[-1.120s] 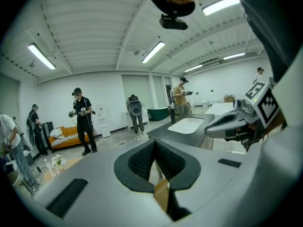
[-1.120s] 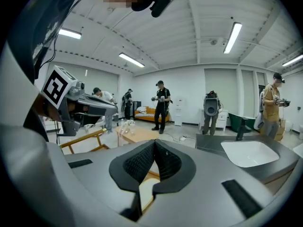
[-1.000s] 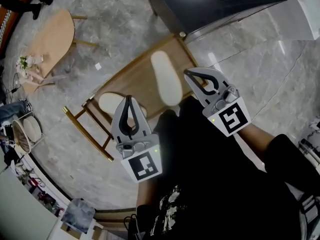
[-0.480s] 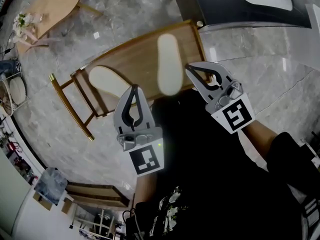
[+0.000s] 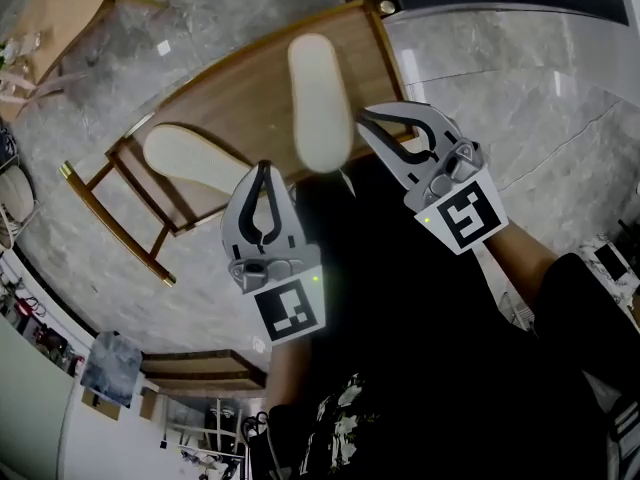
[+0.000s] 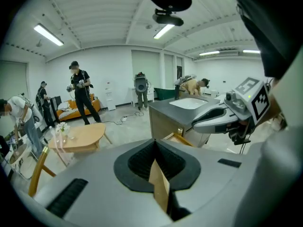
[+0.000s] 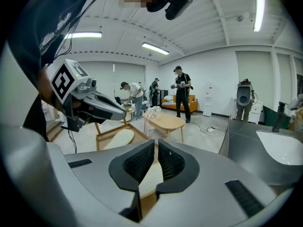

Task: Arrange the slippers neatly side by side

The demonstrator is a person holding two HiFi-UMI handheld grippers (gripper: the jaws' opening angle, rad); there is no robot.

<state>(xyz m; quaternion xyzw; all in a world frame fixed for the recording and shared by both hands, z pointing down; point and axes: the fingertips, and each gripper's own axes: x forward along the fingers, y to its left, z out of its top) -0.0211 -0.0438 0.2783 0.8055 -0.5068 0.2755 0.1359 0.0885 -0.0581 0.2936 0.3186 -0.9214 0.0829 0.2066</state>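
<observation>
As I looked down through the head view, floor [image 5: 560, 88]: grey marble, spread beneath and beyond both grippers.
cabinet [image 6: 176, 113]: dark grey with a white basin [image 6: 188, 102] set in its top. It stood straight ahead of the left gripper's jaws, and in that gripper's view the right gripper crossed in front of it.
wooden rack [image 5: 235, 108]: a low frame with brass-coloured legs. It lay under the tips of both grippers, and I saw both slippers resting on its top.
round table [image 7: 165, 122]: pale wood, well ahead of the right gripper, with people [image 7: 182, 91] standing beyond it.
right slipper [image 5: 318, 98]: cream, lying lengthwise away from me, just left of the right gripper's tip. In the right gripper view its ribbed surface showed below the jaws. I could not tell whether the gripper touched it.
left slipper [image 5: 188, 161]: cream, lying slantwise, its near end just left of the left gripper's tip. It sat at an angle to the right slipper and apart from it, so the pair was not yet side by side.
left gripper [image 5: 262, 168]: jaws together with nothing gripped. Only the rack's brown wood showed past them in its own view.
right gripper [image 5: 365, 118]: jaws closed to a thin slit, with nothing held between the pads.
marker cubes [image 5: 290, 313]: one at the back of each gripper, nearest to me, black squares on white.
</observation>
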